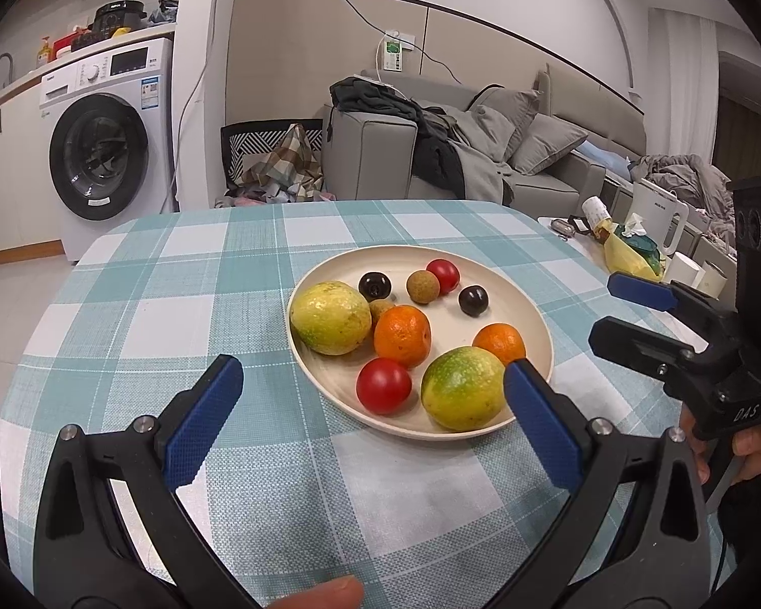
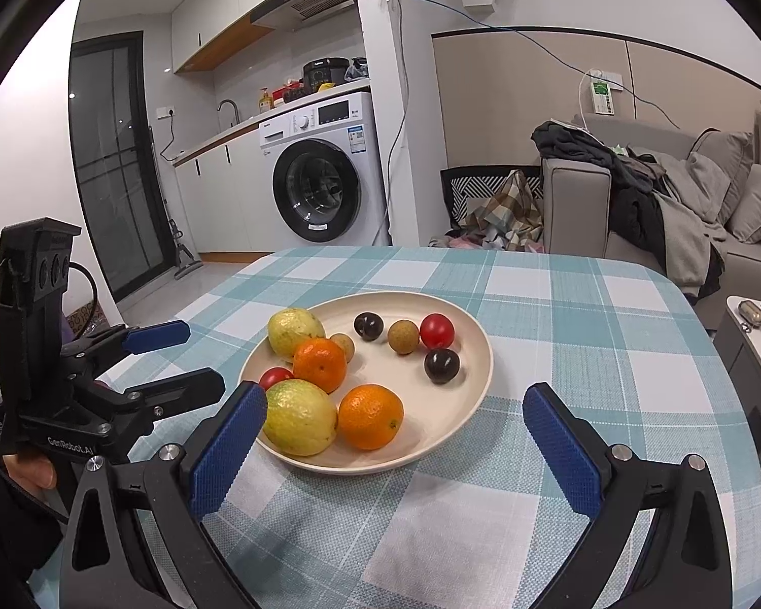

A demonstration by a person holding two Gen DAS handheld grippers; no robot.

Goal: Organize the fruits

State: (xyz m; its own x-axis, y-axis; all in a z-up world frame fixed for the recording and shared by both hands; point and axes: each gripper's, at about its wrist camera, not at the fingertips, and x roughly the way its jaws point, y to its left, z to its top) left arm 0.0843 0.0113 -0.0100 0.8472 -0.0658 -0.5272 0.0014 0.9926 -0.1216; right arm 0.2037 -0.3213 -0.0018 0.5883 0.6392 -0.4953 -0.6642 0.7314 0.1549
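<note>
Fruits all sit on a cream plate (image 1: 538, 325) on my checkered tabletop (image 1: 177, 279): two yellow-green guavas (image 1: 330, 317), two oranges (image 1: 402, 336), two red tomatoes (image 1: 383, 385), two dark plums (image 1: 374, 285) and a couple of brownish longans (image 1: 423, 286). My left claw (image 1: 373, 385) hangs wide open and empty just short of the plate's near rim, its right blue pad in front of the nearer guava. My right claw (image 2: 394, 408) is spread wide too, holding nothing, over the plate's near edge.

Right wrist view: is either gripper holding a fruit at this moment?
No: the right gripper and left gripper both stand open and empty, with all the fruit lying on the plate.
</note>
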